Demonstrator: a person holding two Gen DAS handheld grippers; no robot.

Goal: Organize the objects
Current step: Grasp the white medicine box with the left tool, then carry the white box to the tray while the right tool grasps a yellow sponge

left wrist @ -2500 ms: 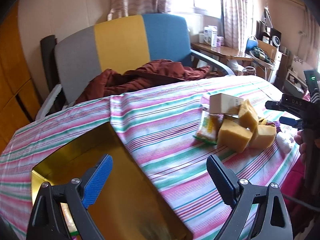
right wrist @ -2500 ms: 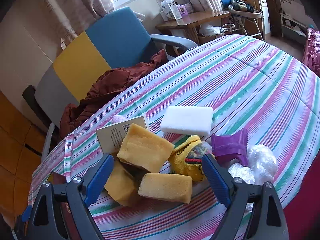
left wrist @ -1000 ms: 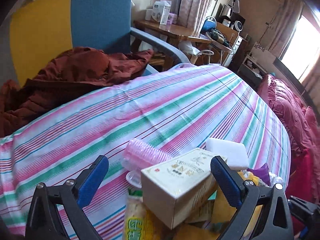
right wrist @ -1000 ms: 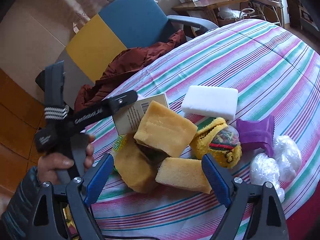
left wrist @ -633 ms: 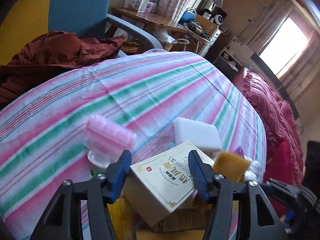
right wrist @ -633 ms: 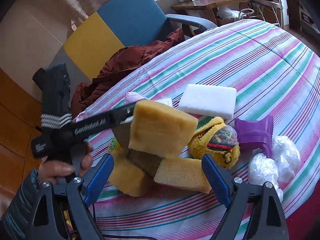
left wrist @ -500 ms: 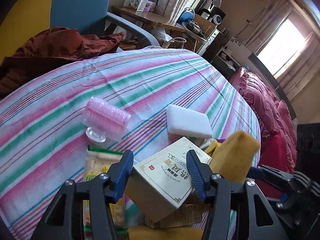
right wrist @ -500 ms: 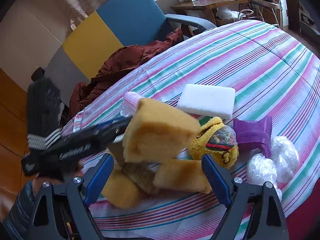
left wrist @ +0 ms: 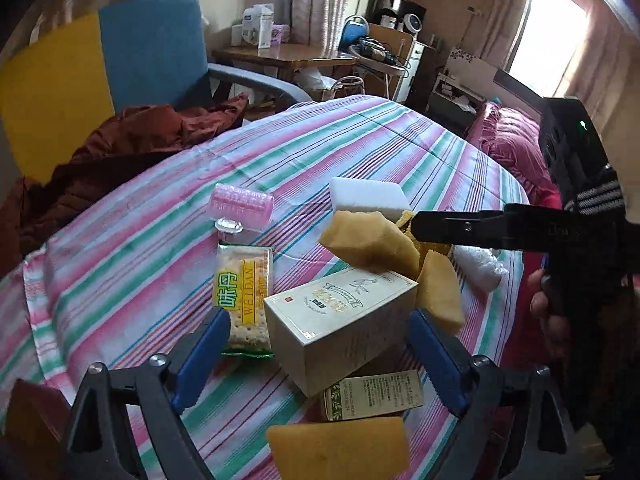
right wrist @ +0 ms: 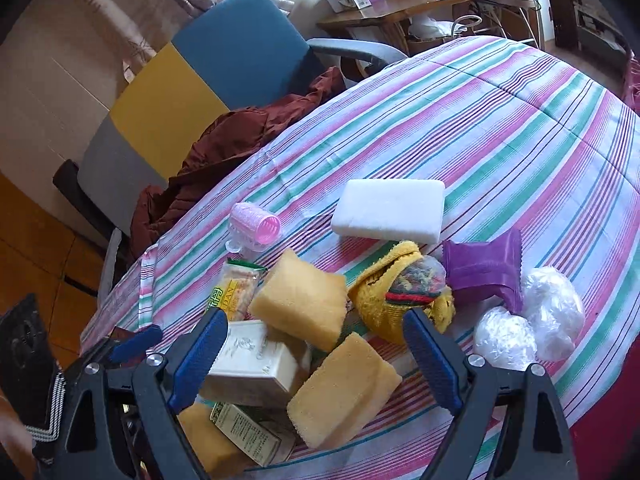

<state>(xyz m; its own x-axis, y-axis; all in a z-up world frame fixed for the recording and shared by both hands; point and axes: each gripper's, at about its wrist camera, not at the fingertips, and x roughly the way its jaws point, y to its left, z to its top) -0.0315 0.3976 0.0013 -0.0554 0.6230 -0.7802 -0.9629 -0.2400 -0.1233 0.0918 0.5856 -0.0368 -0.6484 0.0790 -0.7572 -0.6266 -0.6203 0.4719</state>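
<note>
A pile of objects lies on the striped tablecloth [left wrist: 360, 140]. A cream box [left wrist: 340, 320] sits between the spread fingers of my left gripper [left wrist: 316, 356], which is open around it without touching. The box also shows in the right wrist view [right wrist: 256, 364]. Yellow sponges [right wrist: 300, 300] [right wrist: 344, 388] [left wrist: 368, 240], a cracker packet [left wrist: 242, 296], a pink roller [left wrist: 242, 204], a white sponge [right wrist: 390, 210], a yellow cloth bundle [right wrist: 400, 296] and a purple packet [right wrist: 484, 268] lie around. My right gripper [right wrist: 316, 360] is open and empty above the sponges.
A green-printed small box [left wrist: 372, 396] lies under the cream box. White plastic bags [right wrist: 528, 328] sit at the right. A chair with a brown garment [right wrist: 248, 128] stands behind the table. A wooden desk [left wrist: 280, 54] is at the back.
My left gripper closed on the cream box and lifted it, toppling a sponge, then opened again; the box now rests on the pile. The right gripper stayed open above the sponges.
</note>
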